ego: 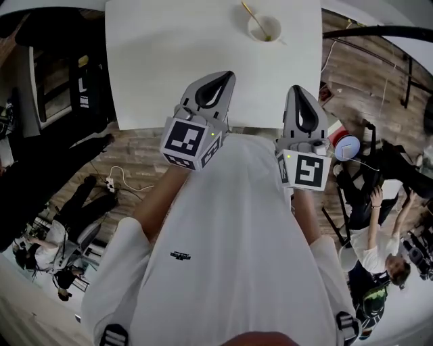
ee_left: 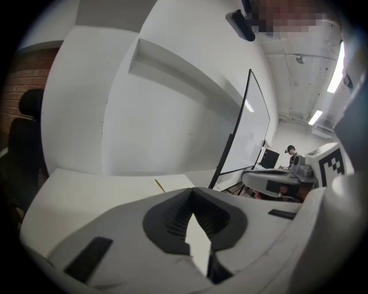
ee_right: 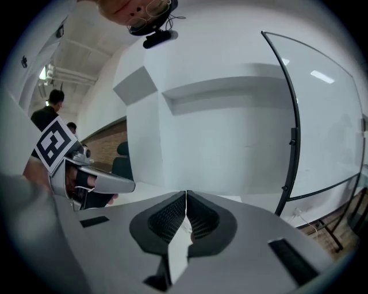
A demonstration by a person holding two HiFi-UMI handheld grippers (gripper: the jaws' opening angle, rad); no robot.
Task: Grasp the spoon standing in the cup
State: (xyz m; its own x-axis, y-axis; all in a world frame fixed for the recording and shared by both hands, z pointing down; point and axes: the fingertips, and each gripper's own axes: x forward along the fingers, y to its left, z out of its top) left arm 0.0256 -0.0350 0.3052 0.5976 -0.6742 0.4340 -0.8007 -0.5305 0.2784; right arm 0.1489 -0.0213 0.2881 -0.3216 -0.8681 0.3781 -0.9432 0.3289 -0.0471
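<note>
- Left gripper (ee_left: 192, 190): jaws are meeting at the tips and gripping nothing. White table (ego: 169, 54) is showing through the diamond-shaped gap behind the tips.
- Right gripper (ee_right: 186, 194): jaws are also pressing together, leaving only a hairline slit at the tips. Nothing is sitting between them.
- Both grippers are hovering side by side at the near edge of the table, tips pointing far, with bare tabletop under them. Each is showing in the other's view, marker cube facing the camera.
- Bare forearms are running back from the grippers to a white shirt (ego: 223, 236), which is filling the near half of the head view.
- Cup (ego: 276, 26) is standing on the far part of the table, right of centre. It is well apart from both grippers and nearer the right one's line.
- Spoon (ego: 250, 13) is standing in the cup, its thin yellowish handle leaning out over the rim toward the far left. Nothing is touching it.
- In the left gripper view only that handle is poking up past the jaw, and the cup is hiding behind it.
- Whiteboard (ee_right: 328, 115) on a black stand is standing just right of the table.
- Wood floor (ego: 135, 155) is lying left and right of the table, with a white cable (ego: 118, 179) trailing on the left. People are sitting and standing at both near corners.
</note>
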